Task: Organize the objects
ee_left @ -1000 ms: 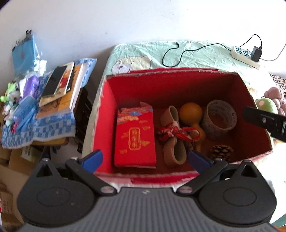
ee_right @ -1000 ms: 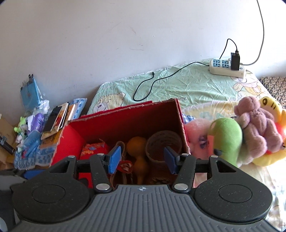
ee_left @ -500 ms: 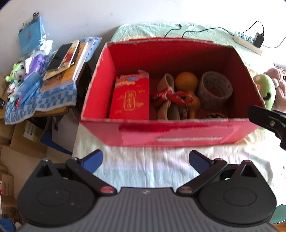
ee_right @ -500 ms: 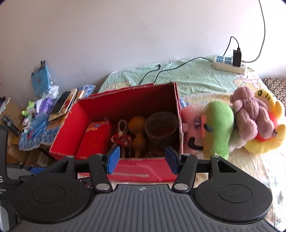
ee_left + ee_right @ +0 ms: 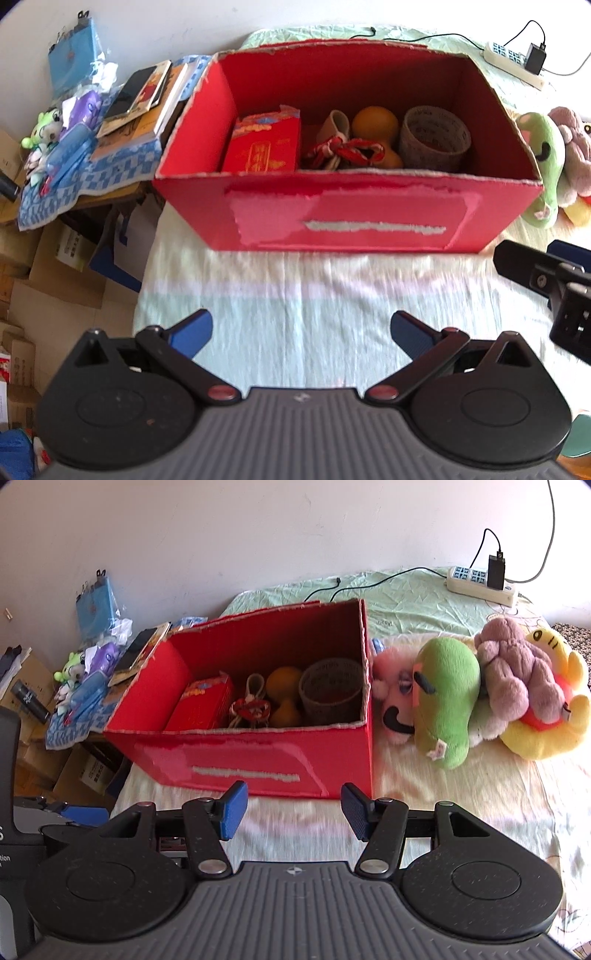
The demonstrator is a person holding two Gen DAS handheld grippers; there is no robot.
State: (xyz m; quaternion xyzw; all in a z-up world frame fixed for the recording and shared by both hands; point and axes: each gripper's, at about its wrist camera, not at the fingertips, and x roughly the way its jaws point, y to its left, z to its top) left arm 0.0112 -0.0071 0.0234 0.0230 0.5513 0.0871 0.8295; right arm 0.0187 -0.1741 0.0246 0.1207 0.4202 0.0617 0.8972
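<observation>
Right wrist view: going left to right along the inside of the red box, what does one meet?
Red packet → knotted red-and-white cord → orange gourd → woven cup. Just outside the red box, further right, lie the plush toys, first pink, then green.

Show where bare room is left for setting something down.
Free: the bedsheet between the red box and both open grippers, and the box's back half. Crowded: the plush toys right of the box, the side table left.

The left gripper, jaws spread and empty, hovers over the bedsheet before the red cardboard box.
</observation>
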